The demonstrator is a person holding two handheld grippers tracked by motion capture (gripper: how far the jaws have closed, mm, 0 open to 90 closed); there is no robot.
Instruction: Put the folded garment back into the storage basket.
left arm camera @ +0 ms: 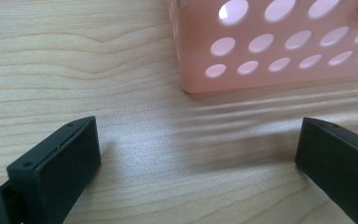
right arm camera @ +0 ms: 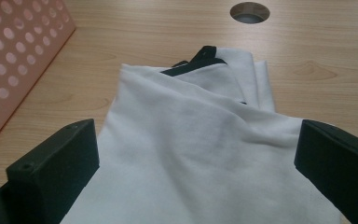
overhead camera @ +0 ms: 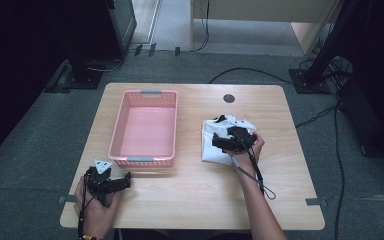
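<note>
So basically nothing's packed yet: the folded white cloth [overhead camera: 219, 142] lies on the table [overhead camera: 190, 200], right of the empty pink basket [overhead camera: 145, 161]. Right hand-held gripper [overhead camera: 219, 143] hovers over it, jaws apart; left hand-held gripper [overhead camera: 125, 180] idles apart near the basket

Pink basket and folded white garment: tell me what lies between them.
Bare wood. The high view shows only tabletop between the pink basket and the white garment.
</note>
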